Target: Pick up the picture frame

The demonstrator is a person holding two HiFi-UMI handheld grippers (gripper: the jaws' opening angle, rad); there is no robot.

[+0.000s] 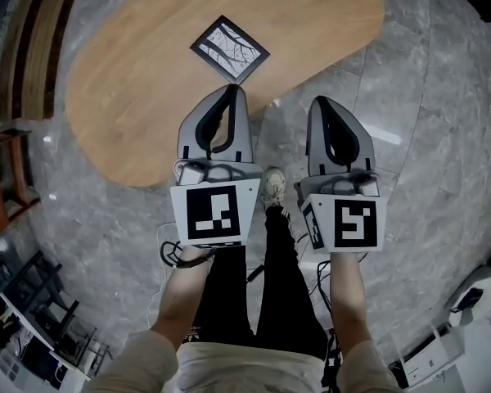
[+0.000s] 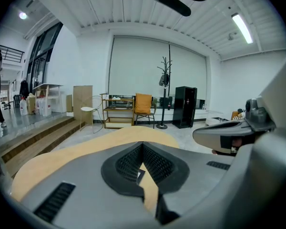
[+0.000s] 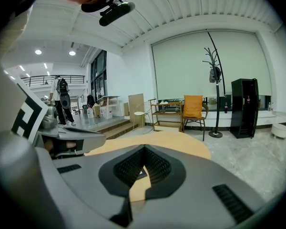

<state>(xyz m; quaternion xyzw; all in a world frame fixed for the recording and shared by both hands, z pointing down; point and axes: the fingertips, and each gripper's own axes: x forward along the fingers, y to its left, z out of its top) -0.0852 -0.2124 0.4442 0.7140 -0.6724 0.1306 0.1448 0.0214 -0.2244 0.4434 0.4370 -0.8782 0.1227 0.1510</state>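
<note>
The picture frame (image 1: pixel 229 49), black-edged with a black-and-white print, lies flat on the oval wooden table (image 1: pixel 147 72) near its front edge. My left gripper (image 1: pixel 231 88) hovers just in front of the frame, jaws shut and empty. My right gripper (image 1: pixel 321 101) is beside it over the floor, right of the table's edge, also shut and empty. In the left gripper view the left gripper (image 2: pixel 143 146) has its pads closed at the tip, with a sliver of the frame (image 2: pixel 139 175) in the gap below. The right gripper view shows the right gripper (image 3: pixel 144 149) the same way.
The person's legs and a shoe (image 1: pixel 272 188) stand between the grippers on the grey marble floor (image 1: pixel 425 97). Cables (image 1: pixel 173 256) lie by the feet. Beyond the table are wooden steps (image 2: pixel 33 137), a shelf and orange chair (image 2: pixel 143 104), a coat rack (image 2: pixel 164 80) and a black cabinet (image 2: pixel 185 106).
</note>
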